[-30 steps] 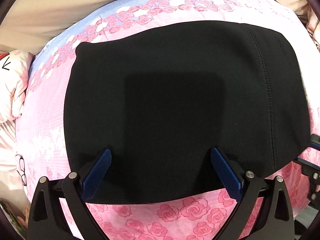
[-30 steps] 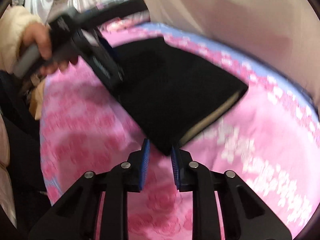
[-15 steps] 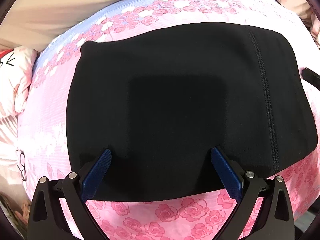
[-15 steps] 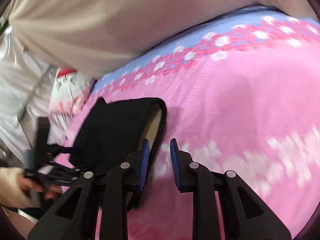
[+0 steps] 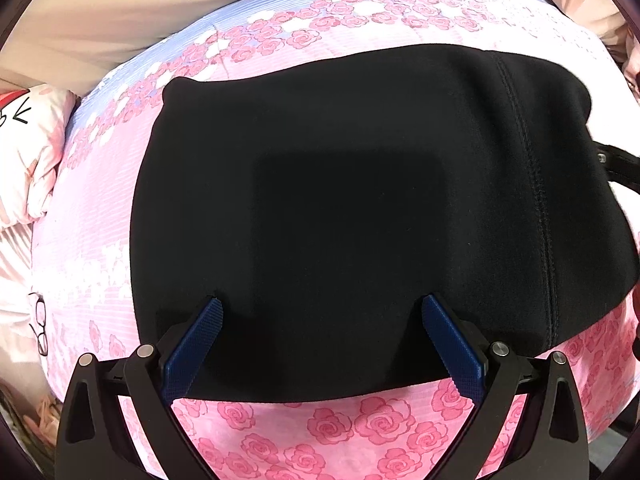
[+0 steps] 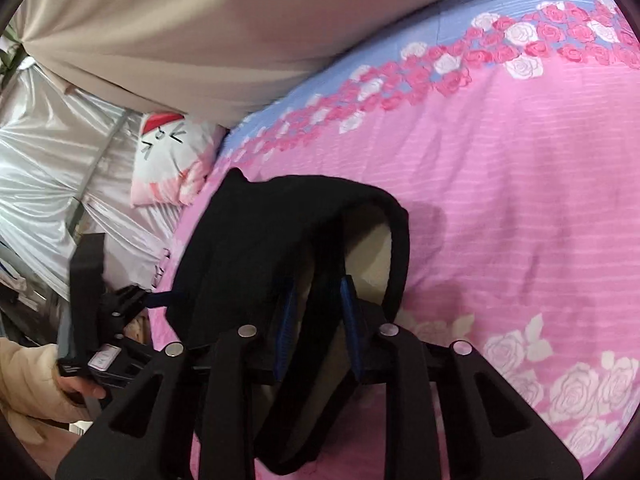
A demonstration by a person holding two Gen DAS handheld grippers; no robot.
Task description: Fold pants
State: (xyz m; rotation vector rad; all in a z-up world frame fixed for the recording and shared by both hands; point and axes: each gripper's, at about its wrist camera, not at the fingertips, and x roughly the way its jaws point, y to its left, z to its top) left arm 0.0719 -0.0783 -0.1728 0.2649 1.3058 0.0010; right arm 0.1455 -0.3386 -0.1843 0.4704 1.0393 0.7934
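Note:
Black pants (image 5: 340, 200) lie folded into a broad rectangle on the pink rose bedsheet (image 5: 320, 420). My left gripper (image 5: 322, 299) hangs open just above their near edge, its blue pads wide apart and holding nothing. In the right wrist view the pants (image 6: 260, 240) show an open end with a beige lining (image 6: 372, 248). My right gripper (image 6: 317, 282) has reached into that end; its fingers stand a narrow gap apart, with one black fabric layer running between them and lining showing beside it. A hand (image 6: 80, 390) holds the left gripper (image 6: 100, 320) at the far side.
A cartoon-print pillow (image 6: 172, 156) lies at the bed's head, also the pillow (image 5: 28, 152) at the left edge. A beige curtain (image 6: 200, 20) hangs behind the bed. Silver plastic sheeting (image 6: 52, 160) covers things beside it. Bare pink bedsheet (image 6: 500, 180) spreads to the right of the pants.
My right gripper swung from the pants' corner round to their open end, rolling as it went, and now has a fabric layer between its fingers. The left gripper stayed where it was.

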